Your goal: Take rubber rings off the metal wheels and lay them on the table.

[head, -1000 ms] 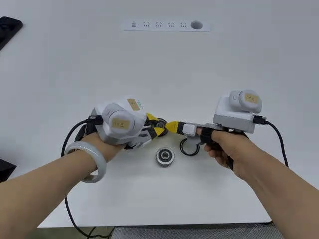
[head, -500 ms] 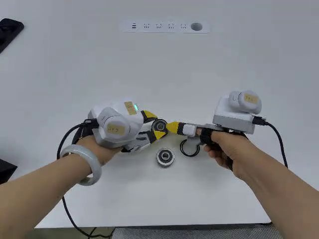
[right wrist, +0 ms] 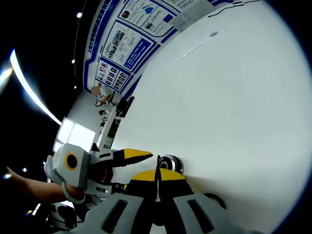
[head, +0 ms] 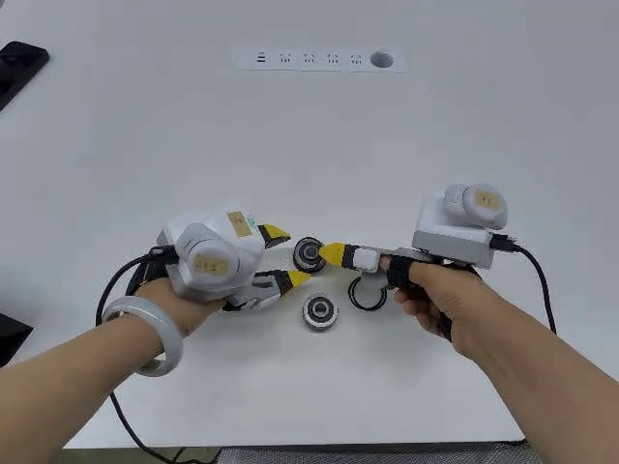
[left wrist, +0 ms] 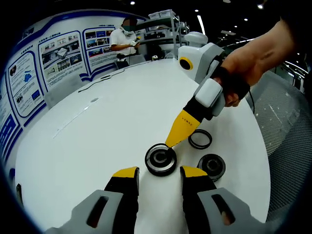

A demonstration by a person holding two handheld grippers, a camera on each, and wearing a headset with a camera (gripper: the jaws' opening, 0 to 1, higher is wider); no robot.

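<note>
The white table [head: 435,116] has two wheels on it. One wheel [head: 309,254] sits just in front of the left gripper [head: 286,255], whose jaws are wide apart, likely ready to hold it steady. The right gripper [head: 332,253], jaws pressed together, pokes that wheel's edge, maybe to peel off its rubber. A loose ring [head: 368,293] lies near the other wheel [head: 319,310].

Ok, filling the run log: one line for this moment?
left gripper open | right gripper shut, tip at wheel | one ring on table

Black rubber ring [head: 352,294] lies flat beside near wheel [head: 320,310], far wheel [head: 309,254] beyond
</note>
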